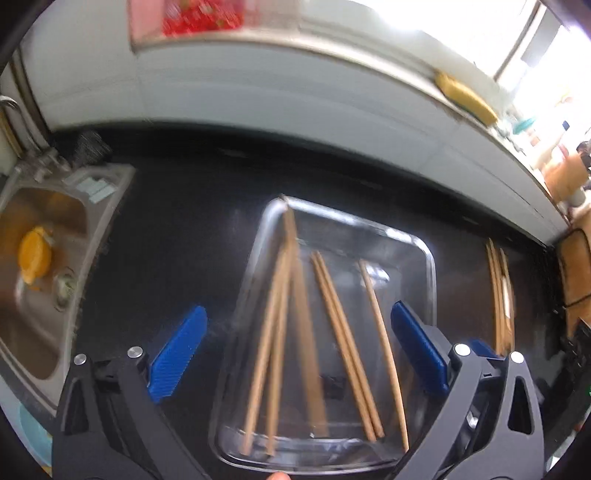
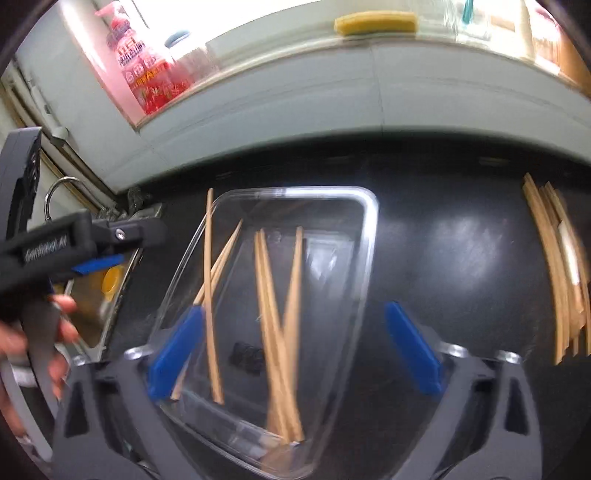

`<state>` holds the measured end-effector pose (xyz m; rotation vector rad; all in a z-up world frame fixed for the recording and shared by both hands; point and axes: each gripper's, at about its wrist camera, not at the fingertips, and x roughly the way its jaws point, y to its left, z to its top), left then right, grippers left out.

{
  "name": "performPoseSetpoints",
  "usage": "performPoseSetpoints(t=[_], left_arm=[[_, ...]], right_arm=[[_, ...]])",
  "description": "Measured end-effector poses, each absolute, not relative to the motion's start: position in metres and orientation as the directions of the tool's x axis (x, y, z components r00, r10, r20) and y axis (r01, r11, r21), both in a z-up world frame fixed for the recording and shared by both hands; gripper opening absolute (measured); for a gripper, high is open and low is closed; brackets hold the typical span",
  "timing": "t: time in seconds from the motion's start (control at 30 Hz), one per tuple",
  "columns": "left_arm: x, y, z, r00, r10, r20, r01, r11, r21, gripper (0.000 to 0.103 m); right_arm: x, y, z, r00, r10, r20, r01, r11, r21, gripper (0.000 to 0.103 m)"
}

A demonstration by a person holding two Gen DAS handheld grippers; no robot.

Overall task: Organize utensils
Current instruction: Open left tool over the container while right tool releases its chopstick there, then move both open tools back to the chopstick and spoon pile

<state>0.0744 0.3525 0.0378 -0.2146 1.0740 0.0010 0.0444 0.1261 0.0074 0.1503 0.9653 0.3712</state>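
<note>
A clear glass dish sits on the black counter with several wooden chopsticks lying loose inside it. My left gripper hangs open over the dish, blue pads spread wide on either side of the chopsticks and touching none. My right gripper is open too, above the dish's right half, with nothing pressed between its pads. In the right wrist view the left gripper shows at the left edge, held by a hand. More chopsticks lie in a pile on the counter to the right.
A steel sink with an orange object lies to the left of the counter. A white tiled ledge runs behind, bearing a yellow sponge and a pink bottle. Wooden items stand at far right.
</note>
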Motion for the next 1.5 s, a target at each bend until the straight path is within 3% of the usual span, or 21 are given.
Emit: performPoseSetpoints(t=[0.13,0.37,0.9,1.03,1.23,1.5], left_arm=[[0.075,0.356,0.047,0.527,-0.06,-0.848,-0.136,0.979,-0.154,0.097],[0.078,0.314,0.048,0.54,-0.053,-0.84,-0.102,0.986,-0.128,0.097],[0.094,0.107,0.006,0.416,-0.184,-0.891,0.152,0.98,-0.132,0.097],[0.095,0.061,-0.014,0.372,-0.182,-0.91,0.195,0.974,-0.115,0.097],[0.095,0.008,-0.049,0.335,-0.097,-0.937,0.245,0.97,-0.012,0.097],[0.102,-0.017,-0.075,0.282,-0.067,-0.957,0.197,0.98,-0.01,0.097]], right_arm=[[0.038,0.109,0.012,0.599,0.257,-0.758,-0.236,0.962,0.139,0.096],[0.039,0.056,0.004,0.592,0.194,-0.782,-0.137,0.981,0.139,0.096],[0.02,-0.13,-0.021,0.558,0.026,-0.83,0.108,0.989,0.103,0.096],[0.023,-0.169,-0.029,0.496,0.035,-0.868,0.12,0.987,0.108,0.096],[0.025,-0.205,-0.025,0.534,-0.012,-0.845,0.088,0.995,0.042,0.096],[0.041,-0.243,-0.035,0.465,0.039,-0.884,0.058,0.996,0.074,0.096]])
